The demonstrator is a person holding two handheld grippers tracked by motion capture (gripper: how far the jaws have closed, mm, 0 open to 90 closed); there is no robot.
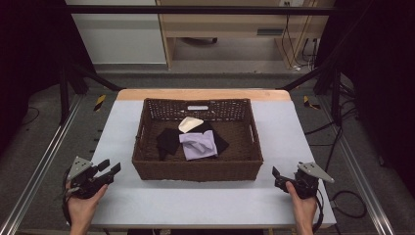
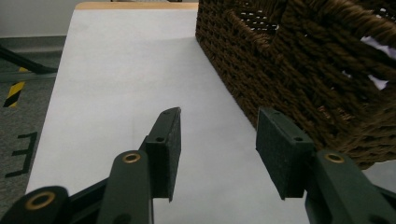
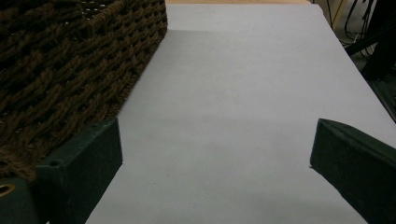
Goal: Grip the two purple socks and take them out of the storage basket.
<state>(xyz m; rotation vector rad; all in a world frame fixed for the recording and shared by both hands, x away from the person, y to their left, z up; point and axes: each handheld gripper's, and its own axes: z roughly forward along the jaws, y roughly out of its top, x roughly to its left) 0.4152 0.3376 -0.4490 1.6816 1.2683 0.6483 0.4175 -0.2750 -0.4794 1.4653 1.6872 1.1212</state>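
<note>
Nothing in hand yet, by the look of things. Nearest, left tool (image 1: 111, 169) at 8 o'clock on the table (image 1: 205, 200), jaws apart, empty, just beside the wicker basket (image 1: 195, 171); right tool (image 1: 277, 177) at 4 o'clock, jaws spread wide, likewise empty. Farther in, inside the basket, lavender cloth (image 1: 199, 145) lying crumpled over black cloth (image 1: 169, 140), cream cloth (image 1: 189, 124) behind at 12 o'clock. All three pieces untouched; reaching in and lifting out apparently all left to do.
</note>
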